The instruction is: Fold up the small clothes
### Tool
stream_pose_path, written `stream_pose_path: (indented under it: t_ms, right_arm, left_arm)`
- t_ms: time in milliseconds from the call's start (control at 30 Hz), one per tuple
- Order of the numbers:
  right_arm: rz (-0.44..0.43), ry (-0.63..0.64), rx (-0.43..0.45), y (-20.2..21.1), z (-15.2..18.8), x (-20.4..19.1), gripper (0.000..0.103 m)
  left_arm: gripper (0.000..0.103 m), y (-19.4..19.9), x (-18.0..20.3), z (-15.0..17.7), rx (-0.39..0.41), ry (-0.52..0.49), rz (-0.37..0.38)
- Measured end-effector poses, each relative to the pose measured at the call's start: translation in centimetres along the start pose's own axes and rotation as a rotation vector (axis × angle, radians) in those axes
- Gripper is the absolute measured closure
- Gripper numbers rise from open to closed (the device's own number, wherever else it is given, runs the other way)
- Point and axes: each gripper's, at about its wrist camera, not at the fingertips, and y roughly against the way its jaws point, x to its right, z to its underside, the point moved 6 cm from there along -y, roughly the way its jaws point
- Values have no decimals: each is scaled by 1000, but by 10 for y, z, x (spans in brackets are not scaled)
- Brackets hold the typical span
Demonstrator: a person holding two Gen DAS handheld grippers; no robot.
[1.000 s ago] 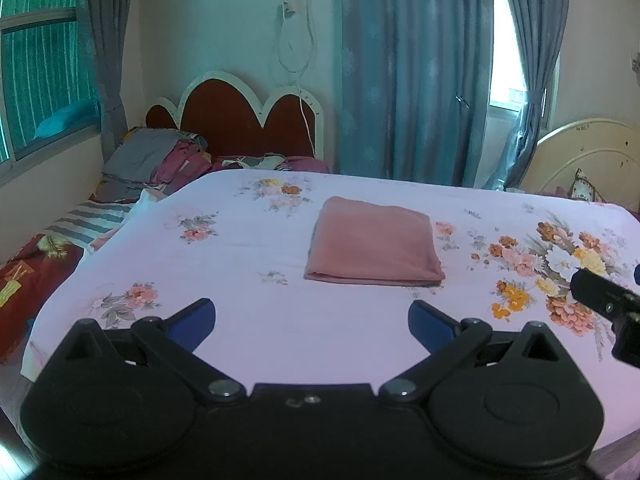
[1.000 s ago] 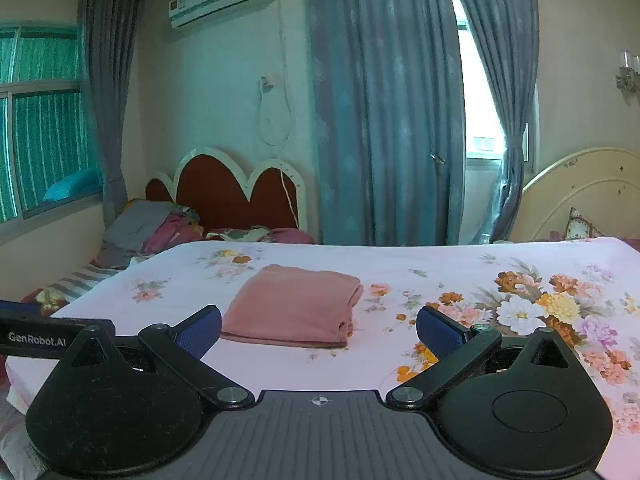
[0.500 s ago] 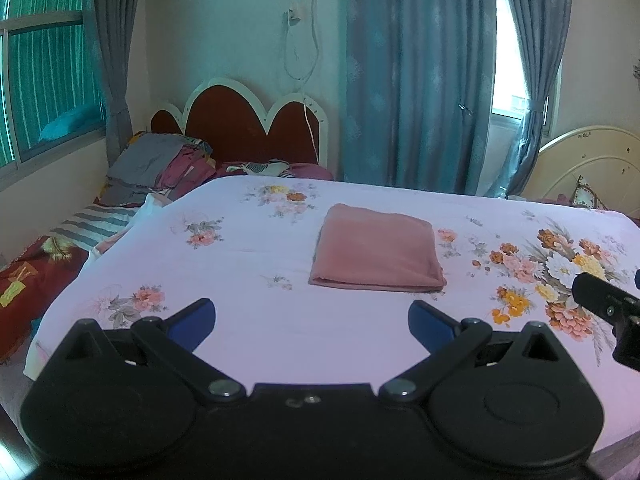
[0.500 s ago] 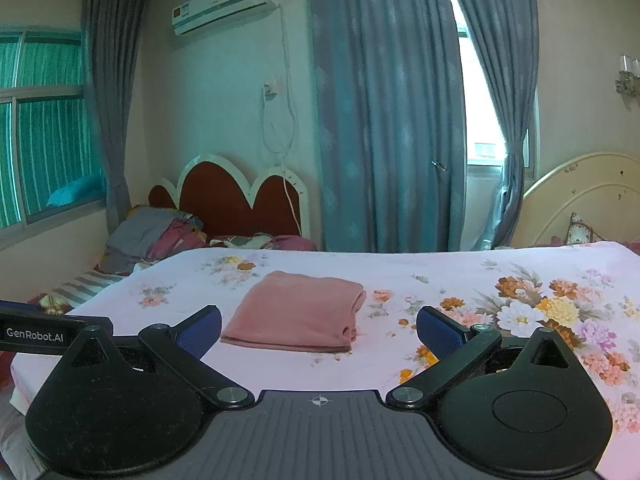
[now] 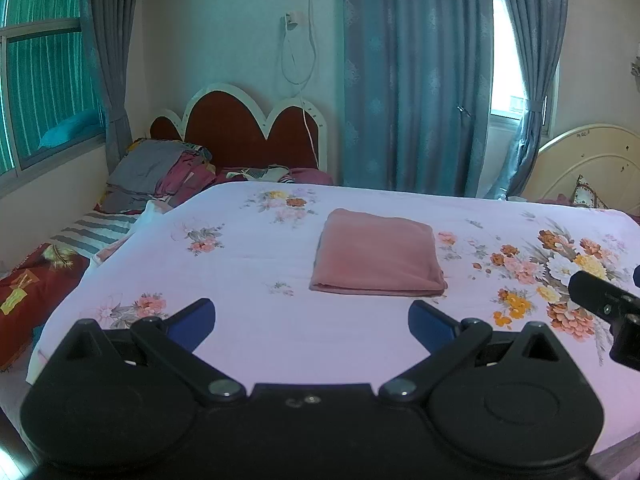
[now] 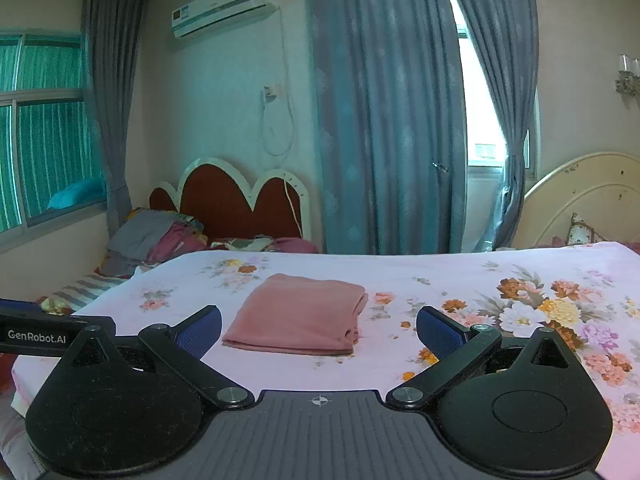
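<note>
A: Where's the garment?

B: The pink, soft-looking folded cloth (image 5: 378, 254) lies flat as a neat rectangle near the middle of the pale pink floral bedsheet (image 5: 256, 332), with nothing touching it. In the right wrist view the same cloth (image 6: 298, 316) shows stacked layers along its right edge.

A: And the claws?

B: Both spread wide and carrying nothing. The left claw (image 5: 311, 318) hangs above the near part of the bed, short of the cloth. The right claw (image 6: 318, 326) sits lower and frames the cloth between its blue pads (image 6: 438, 330) without touching it.

A: So which step is this?

B: I'd judge the fold on this piece is done, or nearly, and the claws are clear of it. It looks tidy enough to leave.

A: Next move?

B: Probably fetching another item. There's a heap of grey and maroon clothes (image 5: 160, 172) by the red scalloped headboard (image 5: 240, 136), well apart from the folded cloth. That calls for a long reach to the left, with the claws kept wide until they're over fabric.
</note>
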Motion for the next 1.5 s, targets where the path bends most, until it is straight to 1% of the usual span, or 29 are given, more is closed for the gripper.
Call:
stream_pose_path:
  t_ms: [1500]
  right_arm:
    - [-16,-4,-13,-11,1,6,1]
  left_arm:
    - [0,-6,0,-5,-4,-20,2]
